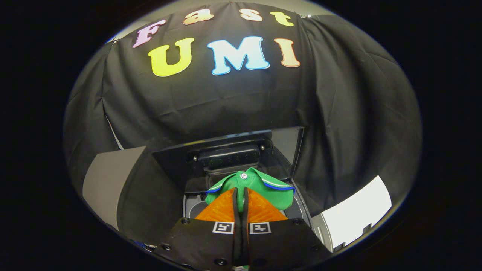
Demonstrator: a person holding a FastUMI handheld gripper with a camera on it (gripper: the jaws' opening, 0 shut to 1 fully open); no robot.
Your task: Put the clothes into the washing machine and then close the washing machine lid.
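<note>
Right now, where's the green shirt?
In the gripper view, the green shirt is pinched between the closed fingers of the gripper, held over the washing machine opening in front of the raised lid.

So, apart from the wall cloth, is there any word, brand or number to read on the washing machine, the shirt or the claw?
None can be read.
green shirt, pinched in the shut claw: no text.
open lid: dark panel, too dim to read.
square markers on the claw: patterns, no words.
</note>
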